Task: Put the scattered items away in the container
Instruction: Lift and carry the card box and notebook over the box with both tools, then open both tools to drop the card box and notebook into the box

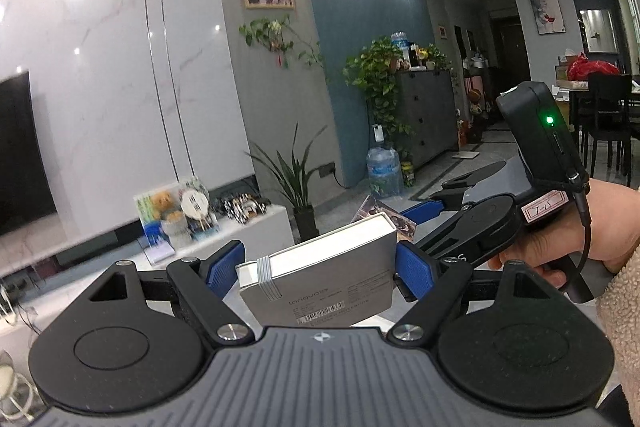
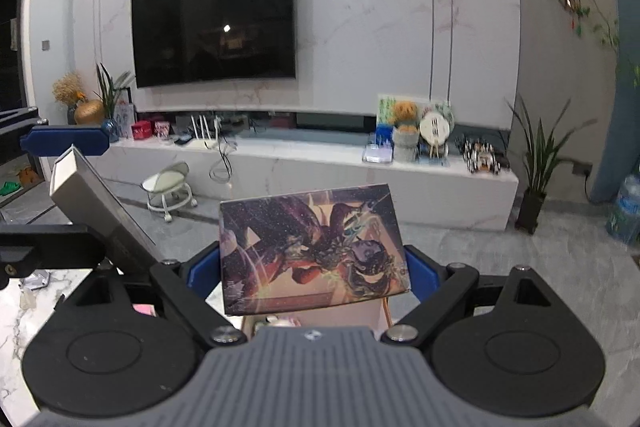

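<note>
From the left wrist, your left gripper [image 1: 320,267] is clamping a white barcoded box [image 1: 324,279] (tilted), held in the air. From the right wrist, your right gripper [image 2: 316,273] is gripping an illustrated box [image 2: 312,247] above the marble tabletop [image 2: 16,311].

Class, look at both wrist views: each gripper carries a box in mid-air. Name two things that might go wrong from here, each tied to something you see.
1. The grey box sits tilted in the left gripper, pinched only at its edges; it may twist loose.
2. The right gripper holds the illustrated box close beside the other; they might collide.
</note>
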A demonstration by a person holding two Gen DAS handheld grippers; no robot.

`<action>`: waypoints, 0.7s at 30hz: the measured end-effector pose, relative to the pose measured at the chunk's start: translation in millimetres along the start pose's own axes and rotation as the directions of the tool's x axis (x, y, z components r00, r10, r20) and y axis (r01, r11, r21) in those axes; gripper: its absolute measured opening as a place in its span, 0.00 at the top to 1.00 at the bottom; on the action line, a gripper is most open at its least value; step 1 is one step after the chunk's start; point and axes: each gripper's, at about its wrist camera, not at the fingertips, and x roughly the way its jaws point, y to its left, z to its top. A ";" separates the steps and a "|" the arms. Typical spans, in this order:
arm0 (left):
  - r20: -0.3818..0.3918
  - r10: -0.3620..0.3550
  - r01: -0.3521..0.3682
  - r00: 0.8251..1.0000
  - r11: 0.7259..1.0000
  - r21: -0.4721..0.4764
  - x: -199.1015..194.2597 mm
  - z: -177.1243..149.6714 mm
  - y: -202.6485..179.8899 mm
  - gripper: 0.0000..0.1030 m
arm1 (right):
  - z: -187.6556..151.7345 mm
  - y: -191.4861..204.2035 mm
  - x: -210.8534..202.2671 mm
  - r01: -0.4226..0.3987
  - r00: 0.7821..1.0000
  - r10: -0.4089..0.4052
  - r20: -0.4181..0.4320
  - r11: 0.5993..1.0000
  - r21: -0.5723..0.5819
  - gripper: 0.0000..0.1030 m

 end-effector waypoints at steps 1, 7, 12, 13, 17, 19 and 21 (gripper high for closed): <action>-0.011 -0.004 0.004 1.000 1.000 -0.008 5.9 -3.0 1.4 0.07 | -2.9 -2.5 5.6 0.002 1.000 -0.002 -0.018 1.000 0.002 0.10; -0.080 -0.018 0.016 0.997 1.000 -0.023 37.4 -19.1 6.7 0.07 | -23.4 -20.8 43.3 0.002 0.992 0.002 -0.124 0.999 0.033 0.10; -0.164 -0.029 0.022 0.986 0.999 -0.042 68.0 -42.3 8.8 0.07 | -51.2 -37.7 86.1 0.004 0.971 0.015 -0.240 0.997 0.076 0.10; -0.182 -0.033 0.025 0.983 0.999 -0.046 74.4 -47.7 9.2 0.07 | -57.6 -40.9 94.3 0.003 0.965 0.019 -0.262 0.996 0.086 0.10; -0.258 -0.050 0.034 0.965 0.997 -0.066 96.9 -72.6 9.3 0.08 | -81.2 -48.2 124.6 0.019 0.934 0.017 -0.356 0.995 0.099 0.10; -0.286 -0.060 0.038 0.956 0.996 -0.079 105.0 -83.5 9.0 0.08 | -90.5 -48.1 137.0 0.031 0.915 0.004 -0.403 0.996 0.080 0.10; -0.307 -0.067 0.040 0.949 0.995 -0.092 111.7 -92.0 8.9 0.08 | -98.3 -48.2 146.3 0.031 0.897 0.001 -0.441 0.997 0.065 0.10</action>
